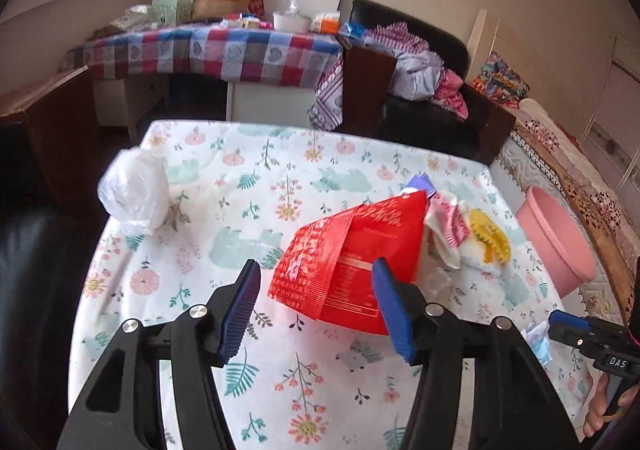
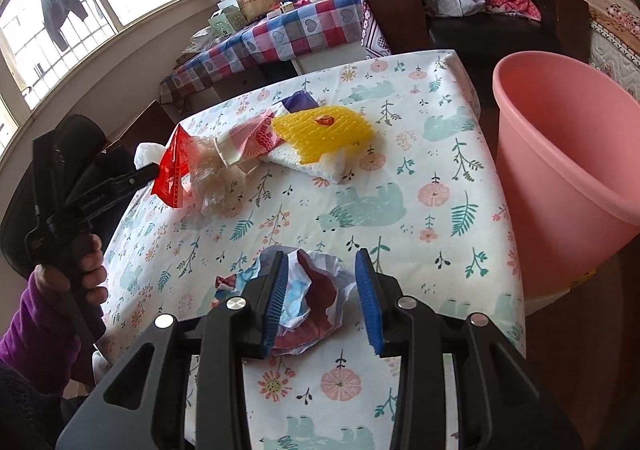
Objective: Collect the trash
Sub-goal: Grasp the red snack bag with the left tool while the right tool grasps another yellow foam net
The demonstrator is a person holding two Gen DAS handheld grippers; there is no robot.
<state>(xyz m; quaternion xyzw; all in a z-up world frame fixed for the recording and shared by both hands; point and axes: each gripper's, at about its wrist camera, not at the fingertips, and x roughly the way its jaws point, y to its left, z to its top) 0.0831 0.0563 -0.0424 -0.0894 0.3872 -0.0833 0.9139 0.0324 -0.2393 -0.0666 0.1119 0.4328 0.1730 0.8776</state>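
Note:
My left gripper [image 1: 316,306] stands open on the floral table [image 1: 248,330]. A red snack packet [image 1: 352,262] lies just ahead of its blue fingertips, and neither pad presses on it. Beyond the packet sit a pink-and-white wrapper [image 1: 444,226] and a yellow foam net [image 1: 490,236]. My right gripper [image 2: 322,302] is open around a crumpled blue, white and dark-red paper [image 2: 316,290] that lies on the table. The left pad touches the paper, and a narrow gap shows at the right pad. A pink basin [image 2: 560,154] stands off the table's right edge.
A knotted white plastic bag [image 1: 134,194] rests at the table's far left. A clear crinkled film [image 2: 208,174] lies beside the red packet [image 2: 174,170]. A black armchair [image 1: 424,50] with clothes and a checkered table [image 1: 216,50] stand behind. A bed [image 1: 560,154] runs along the right.

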